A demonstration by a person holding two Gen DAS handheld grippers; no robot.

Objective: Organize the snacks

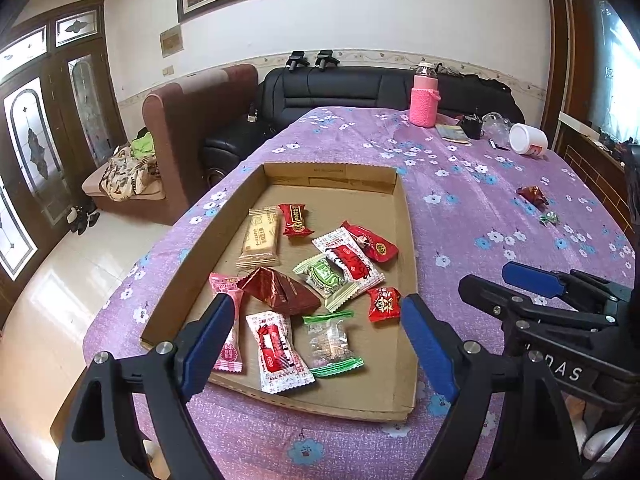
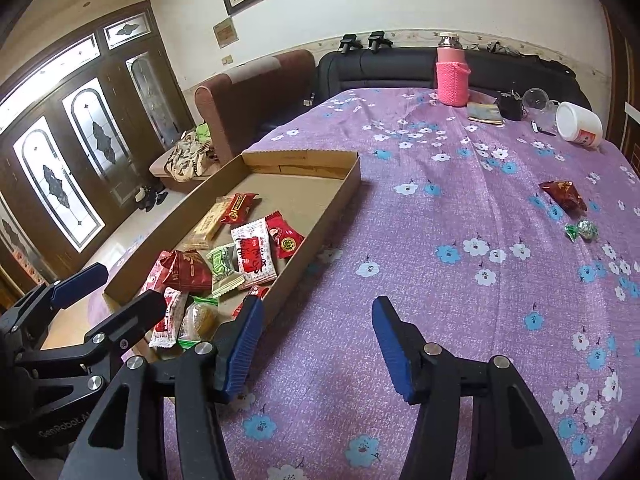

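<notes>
A shallow cardboard tray lies on the purple flowered tablecloth and holds several wrapped snacks, among them a dark red pyramid pack and a beige biscuit pack. My left gripper hovers open over the tray's near end, its pads touching no snack. My right gripper stands open over bare cloth just right of the tray, nothing between its fingers. Two snacks lie loose at the far right: a red-brown pyramid pack and a small green candy.
At the table's far end stand a bottle in a pink knitted sleeve, a white jar on its side, a glass cup and a booklet. The table's left edge drops off just beyond the tray. A black sofa sits behind.
</notes>
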